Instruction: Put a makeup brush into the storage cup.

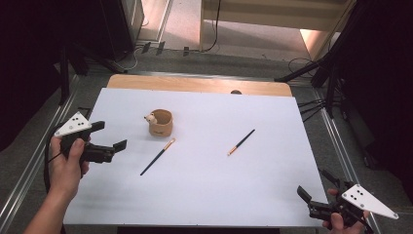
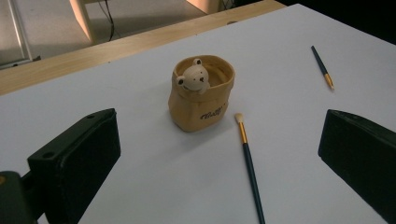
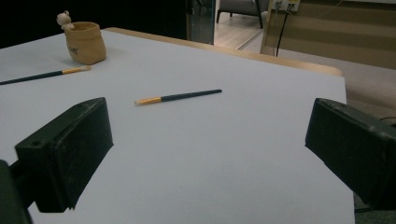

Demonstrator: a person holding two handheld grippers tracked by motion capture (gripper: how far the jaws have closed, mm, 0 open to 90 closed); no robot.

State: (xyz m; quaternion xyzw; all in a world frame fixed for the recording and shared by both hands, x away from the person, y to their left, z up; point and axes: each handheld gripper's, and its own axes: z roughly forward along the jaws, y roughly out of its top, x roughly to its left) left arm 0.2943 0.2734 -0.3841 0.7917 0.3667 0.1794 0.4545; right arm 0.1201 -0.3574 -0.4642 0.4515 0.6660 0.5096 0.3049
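Left gripper (image 1: 108, 135) is hovering jaws wide, nearer the bear pot (image 1: 161, 123). Near brush (image 1: 158, 156) is lying just right of the pot, long axis diagonal, bristles toward it. Right gripper (image 1: 315, 190) is sitting wide too, well off. Second brush (image 1: 241, 142) farther right. Count: two brushes, one pot.

Looking along my left gripper (image 2: 219, 154), I see its two black jaws spread wide apart above the white table (image 2: 154, 186), holding nothing. Between them, farther off, stands a tan pot (image 2: 201, 100) with a small bear's head at its rim, and a dark-handled brush (image 2: 250, 163) lies just beside it, bristles toward the pot. A second brush (image 2: 322, 66) lies well apart at the upper right.
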